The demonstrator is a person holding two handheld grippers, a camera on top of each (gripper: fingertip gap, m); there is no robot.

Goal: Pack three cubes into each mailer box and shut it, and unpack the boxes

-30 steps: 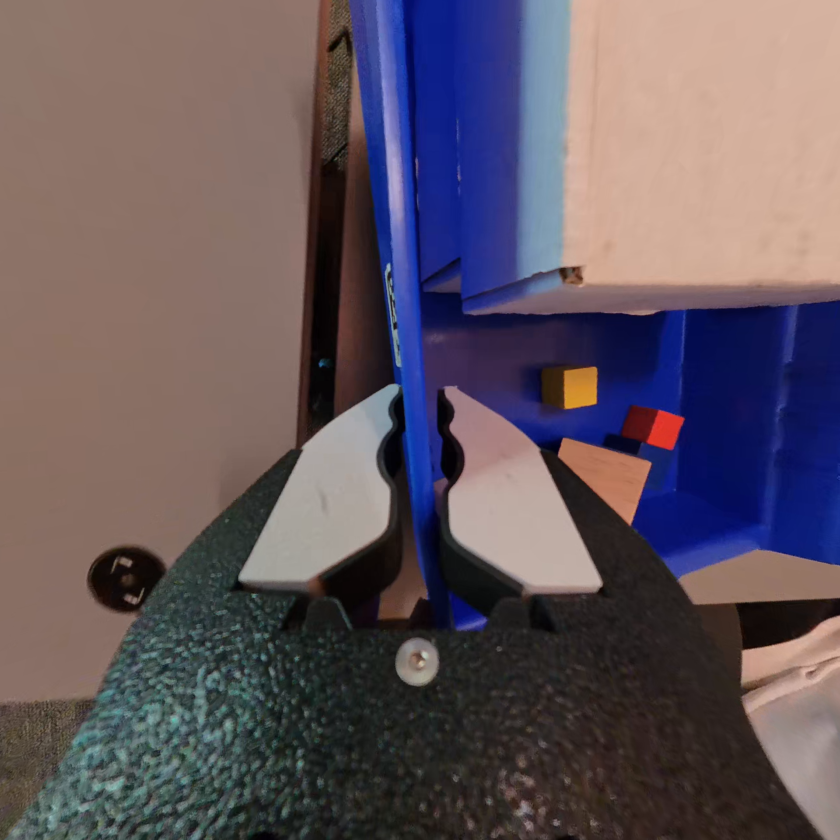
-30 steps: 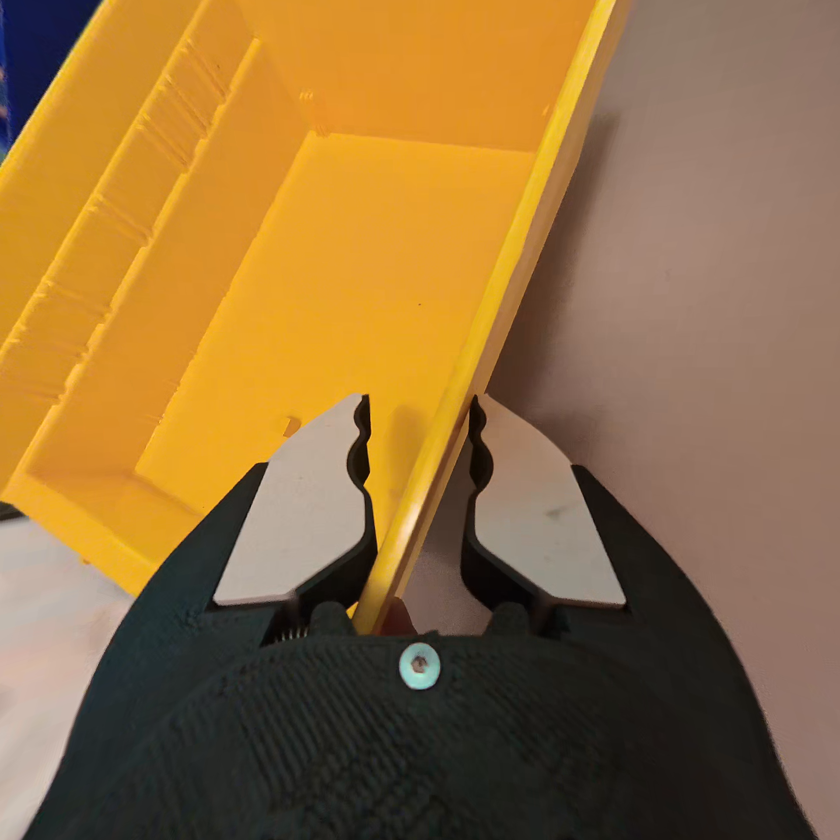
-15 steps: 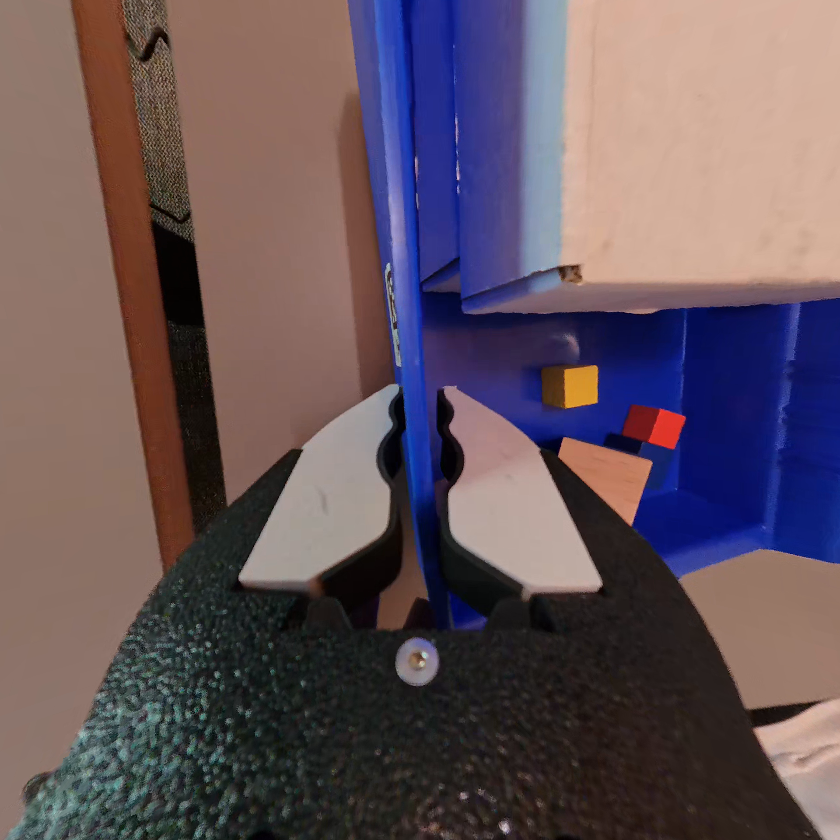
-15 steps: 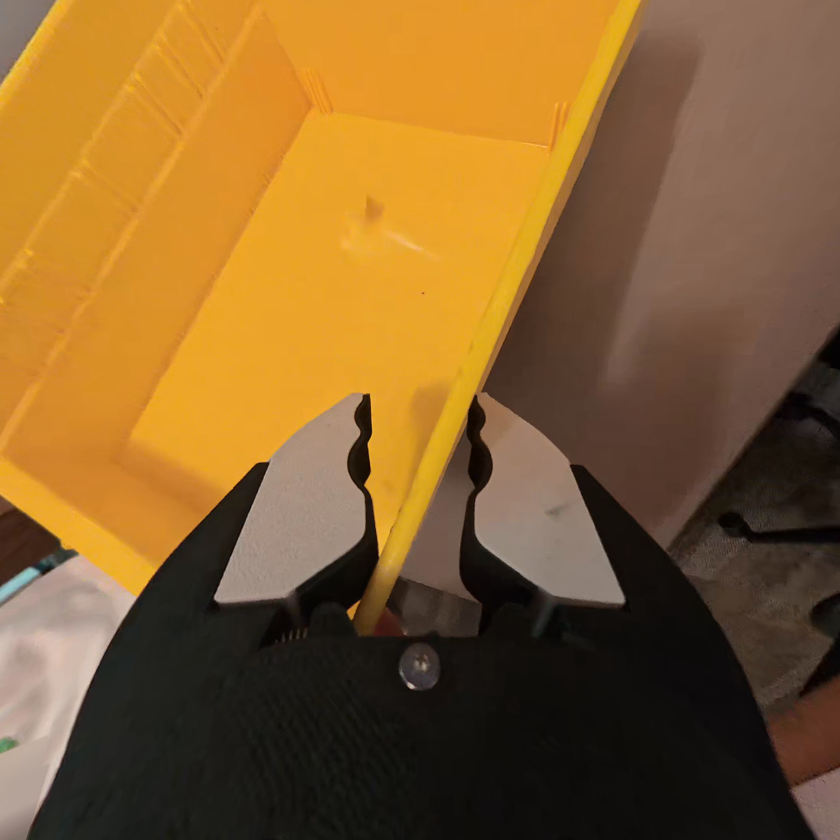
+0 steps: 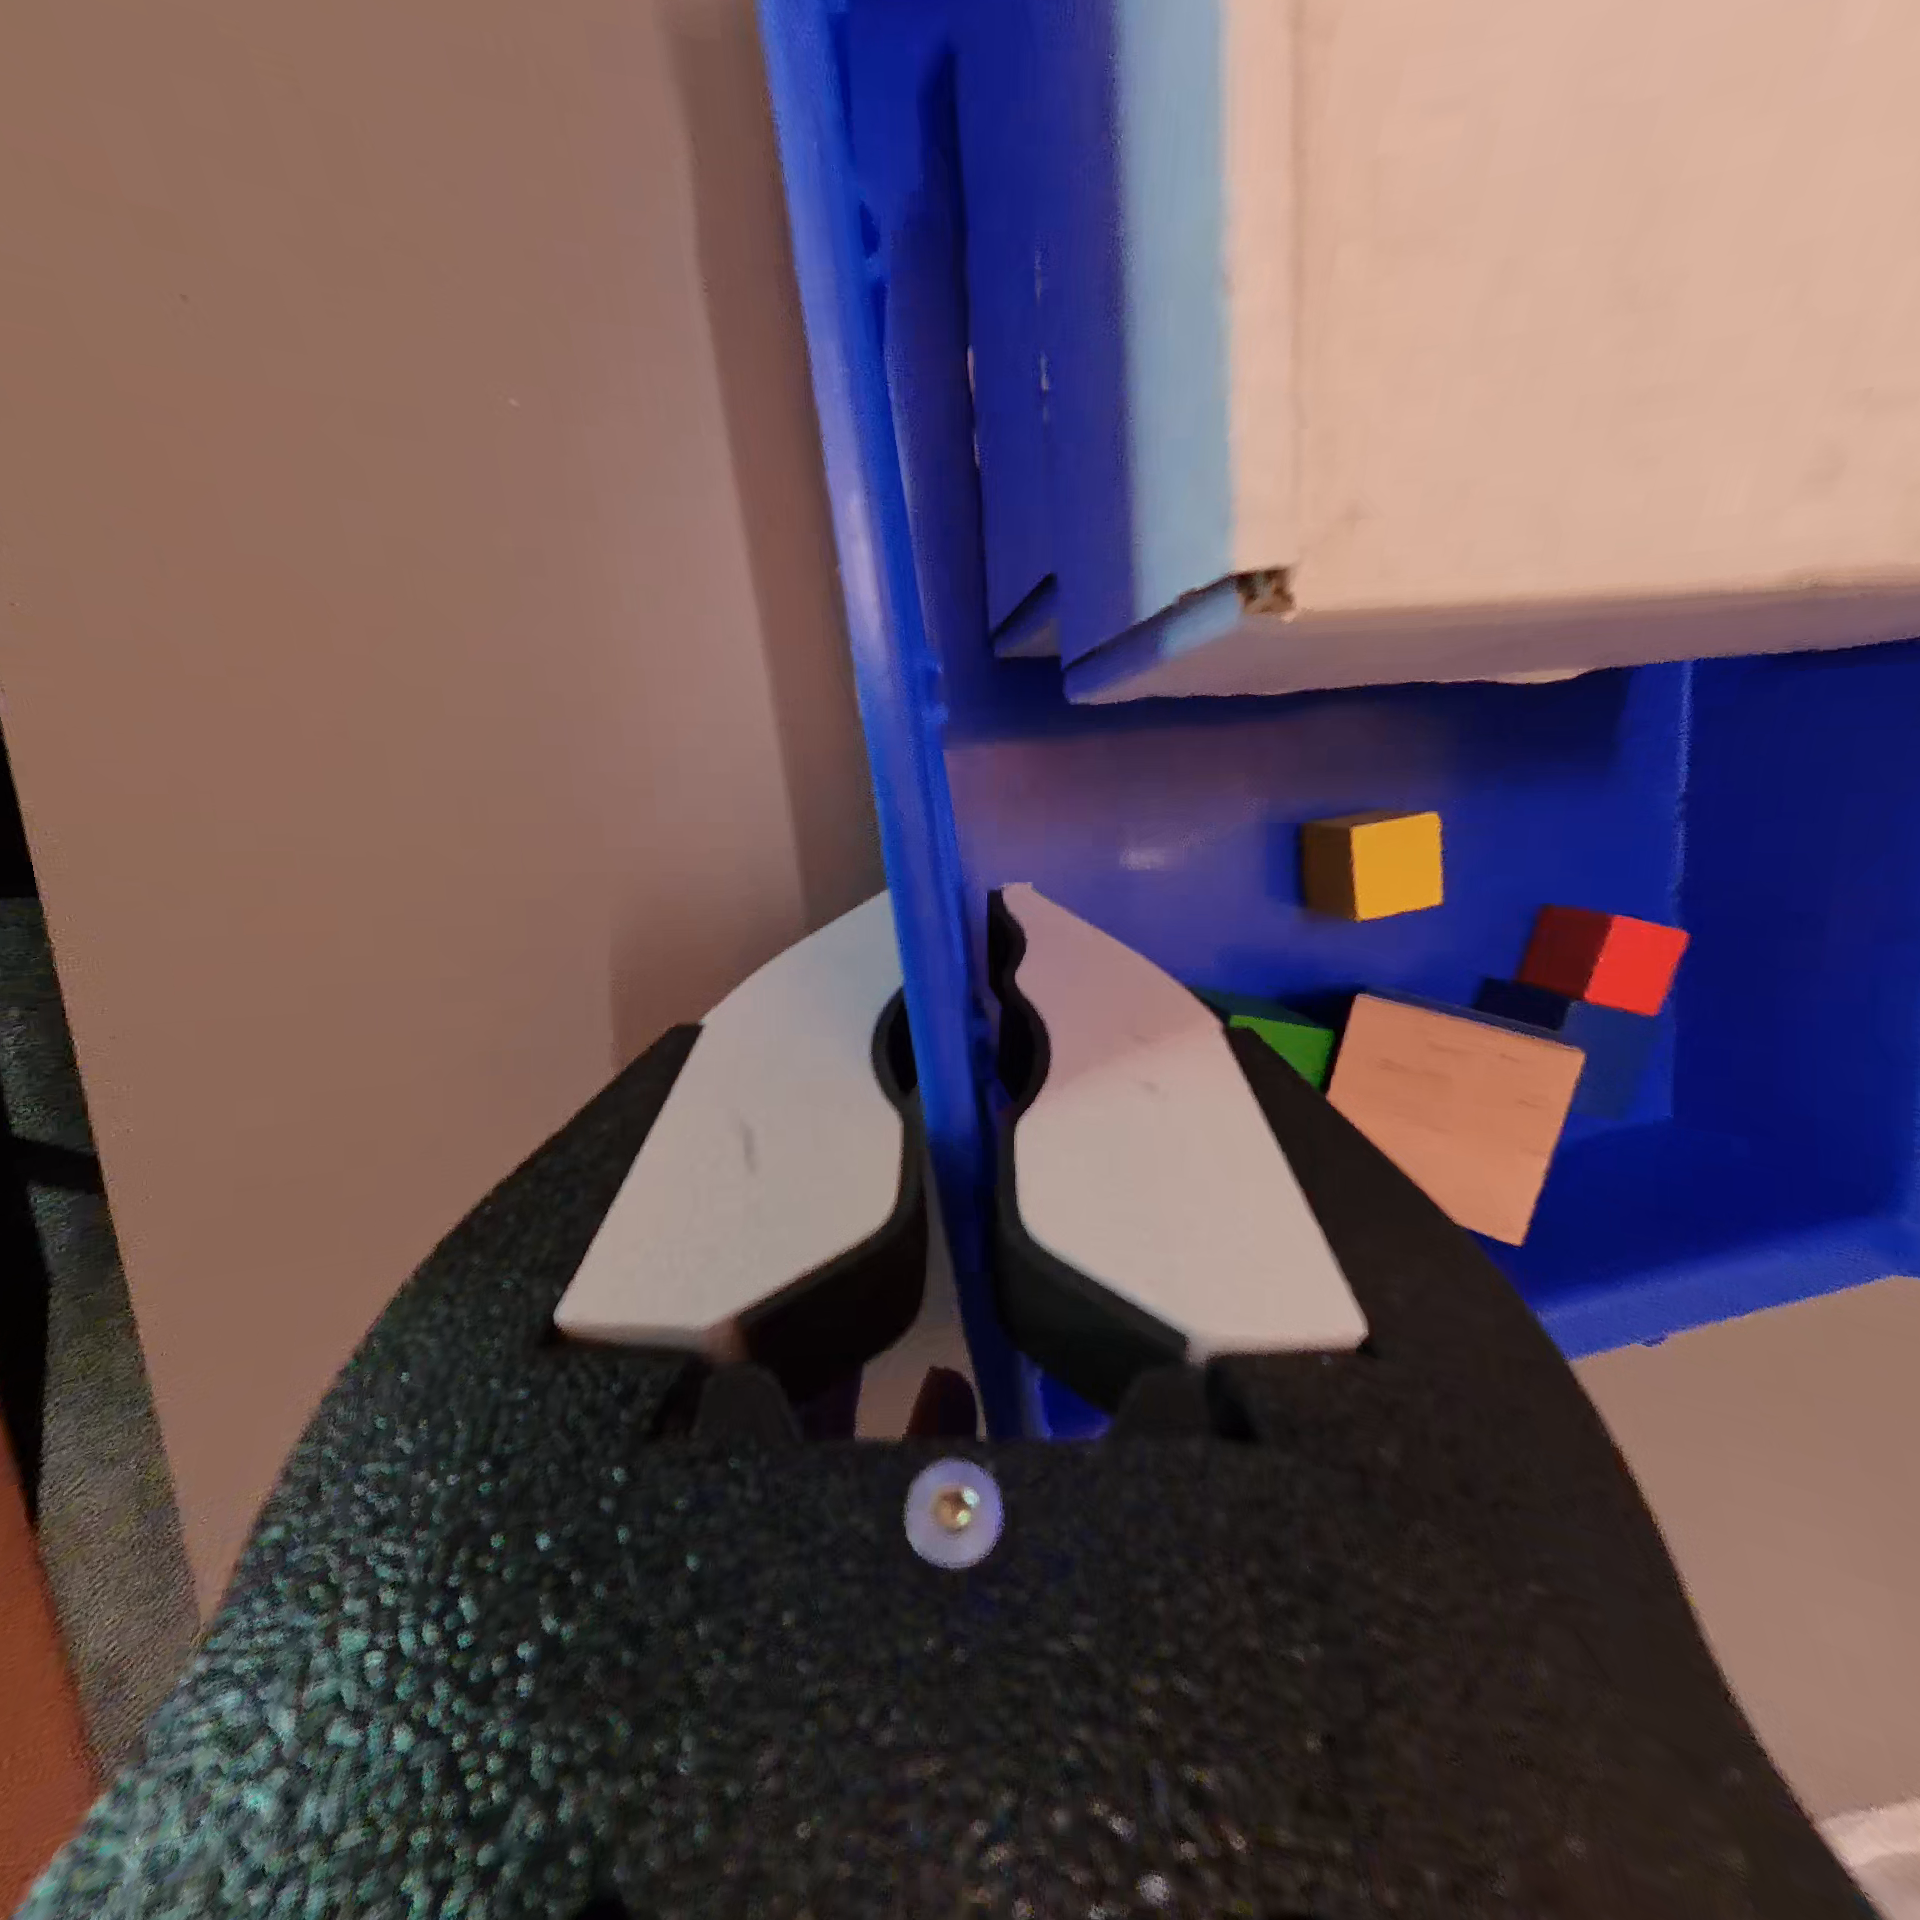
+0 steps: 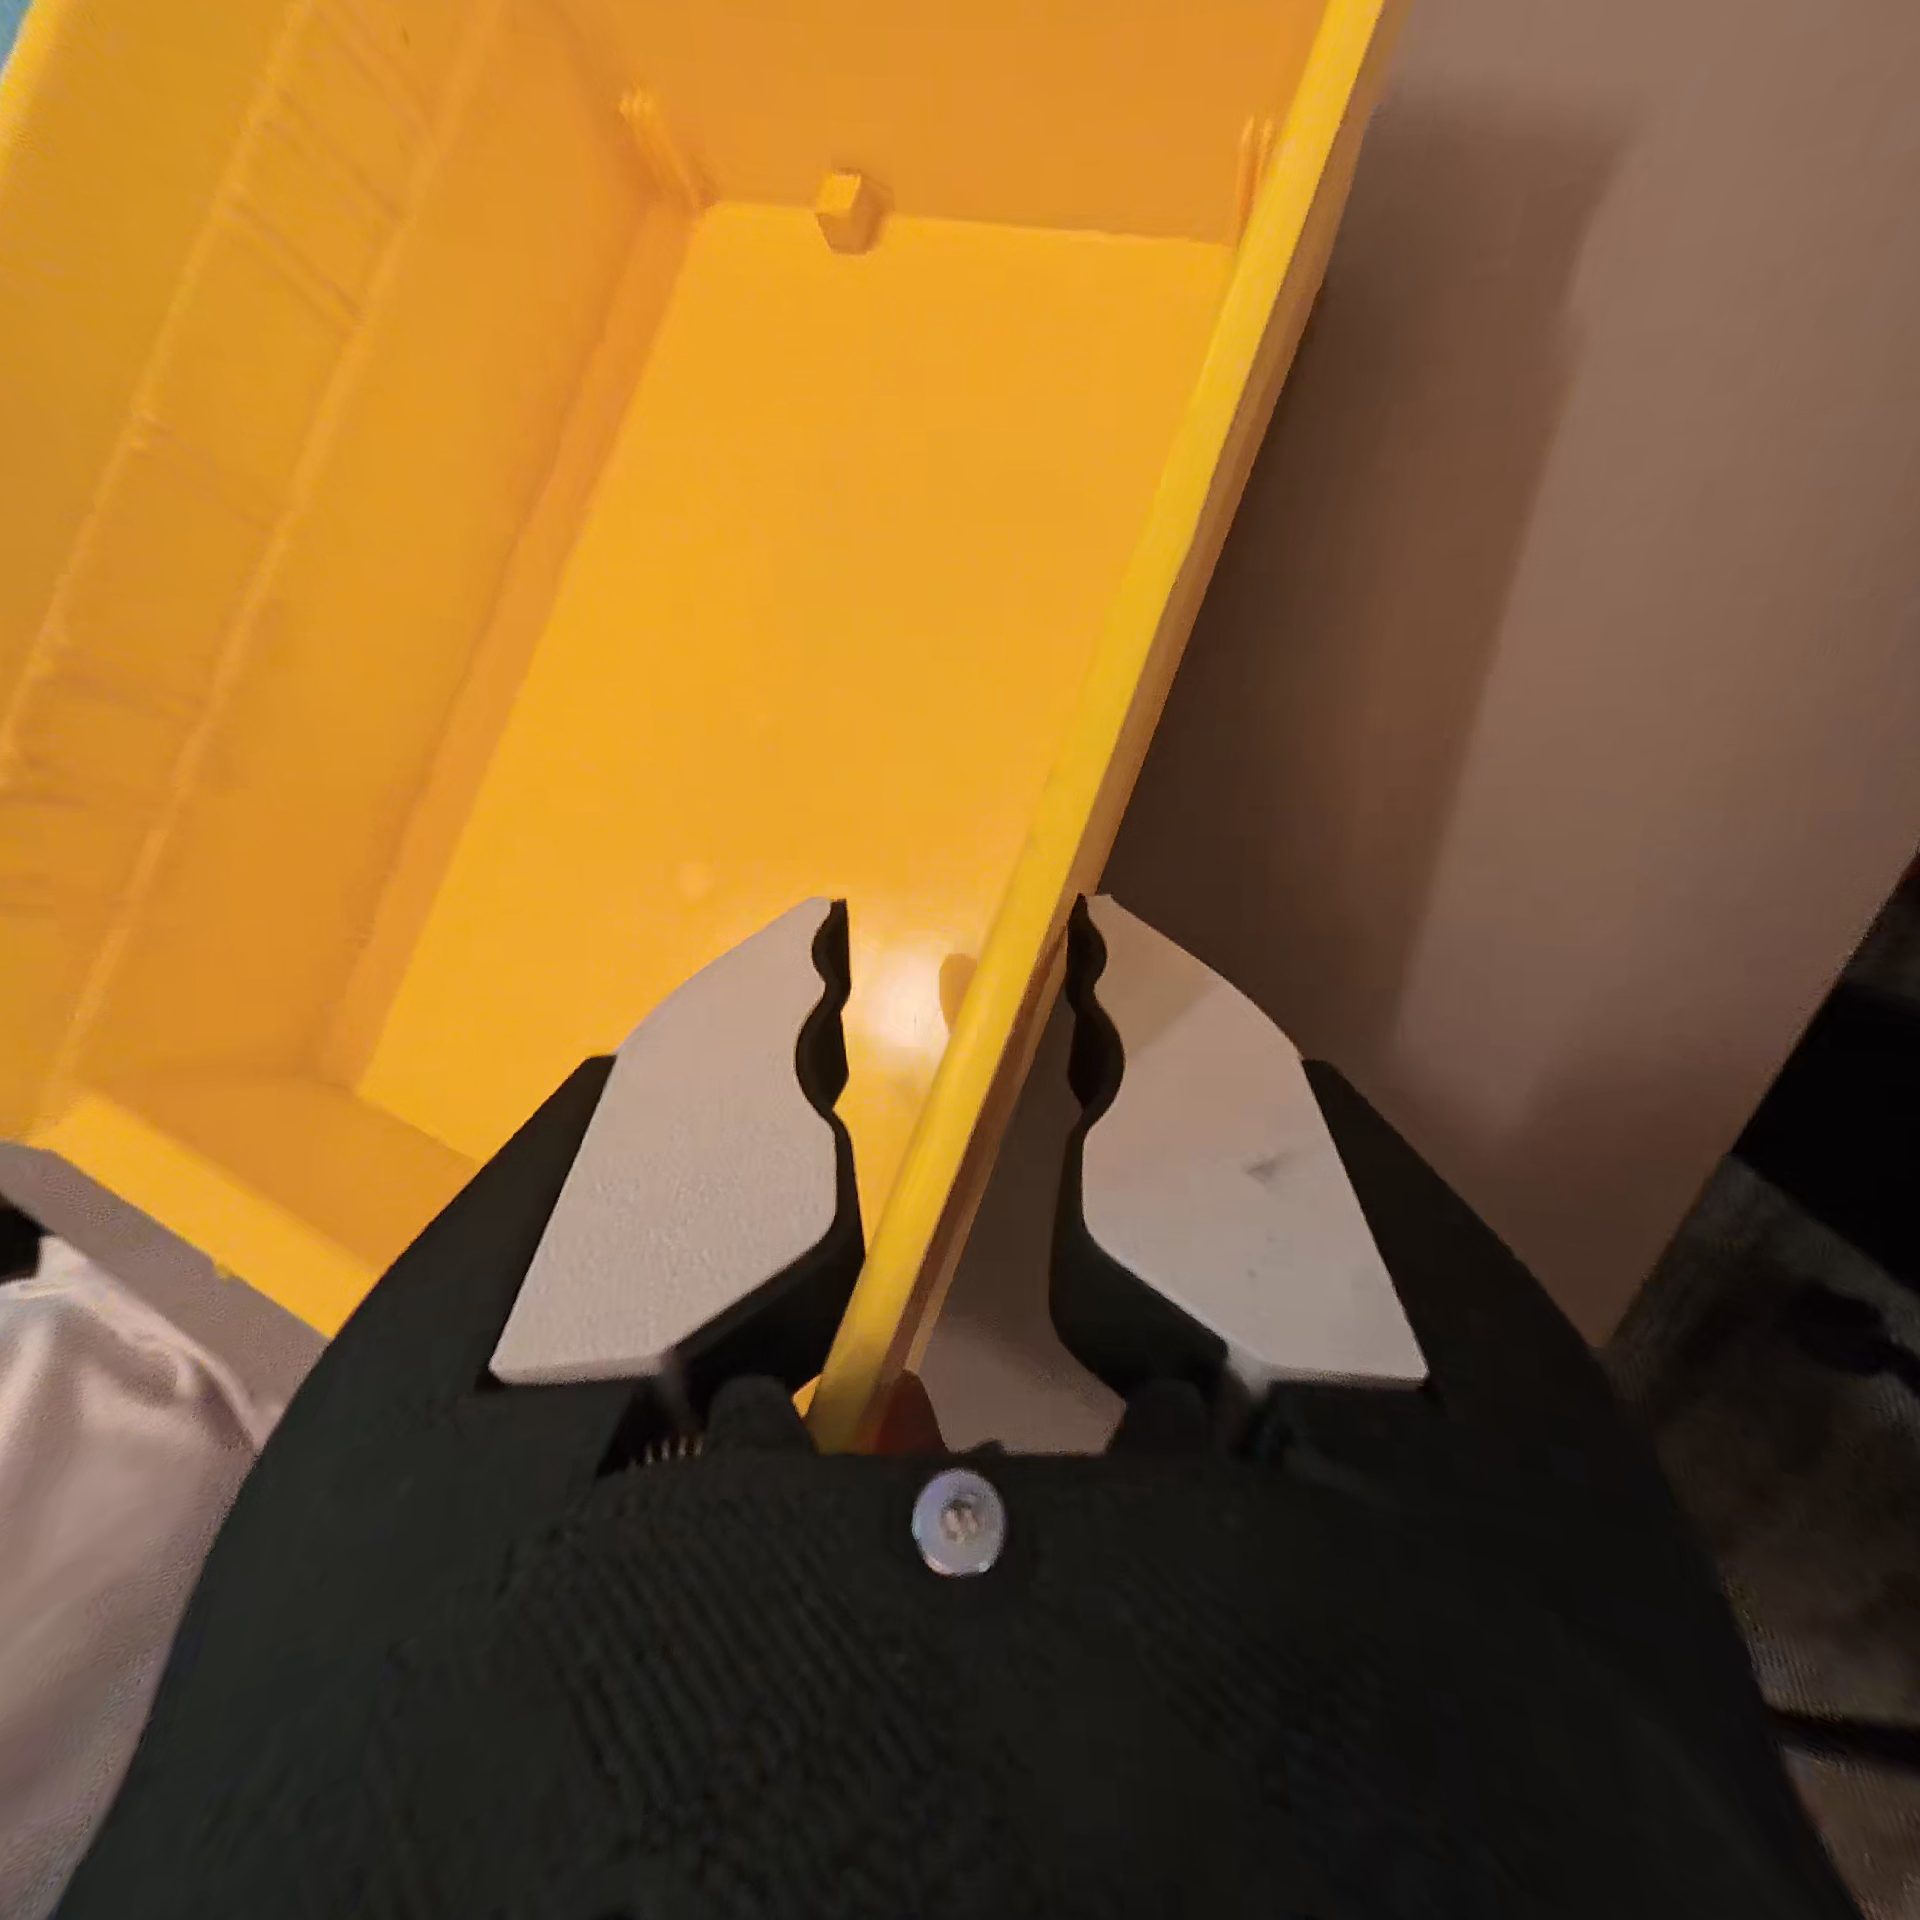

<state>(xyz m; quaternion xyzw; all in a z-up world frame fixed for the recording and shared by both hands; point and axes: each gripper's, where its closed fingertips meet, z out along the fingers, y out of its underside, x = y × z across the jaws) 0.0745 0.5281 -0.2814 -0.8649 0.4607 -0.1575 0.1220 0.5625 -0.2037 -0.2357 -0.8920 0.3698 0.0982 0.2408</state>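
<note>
Here the blue mailer box (image 5: 1049, 312) is gripped by its side wall in the left claw (image 5: 951, 987), both pads pressed tight against the thin panel. Inside the box a yellow cube (image 5: 1377, 864), a red cube (image 5: 1605, 961), a dark blue cube (image 5: 1558, 1034), a green cube (image 5: 1283, 1044) and a larger plain wooden block (image 5: 1455, 1112) are seen, gathered toward the far corner; the pale flap (image 5: 1558, 312) of the box hangs across the upper part of the view. The yellow mailer box (image 6: 779, 623) is seen tilted in the right wrist view, with nothing loose visible inside it. Its side wall (image 6: 1143, 644) runs between the fingers of the right claw (image 6: 961, 997); the outer finger appears to touch the wall, while a gap is left on the inner side, so a full clamp is not shown, although the wall is seated deep in the throat. Whether either box rests on the pale surface (image 6: 1558, 623) cannot be told.

The step in hand is judged to be the emptying or carrying of the boxes. It would be done well if the blue box were tipped slowly, so that the cubes slide out together rather than scatter. The right claw's hold should be tightened before further tilting, since a thin wall held loosely may pivot or slip. The flap should be kept clear of the opening.
</note>
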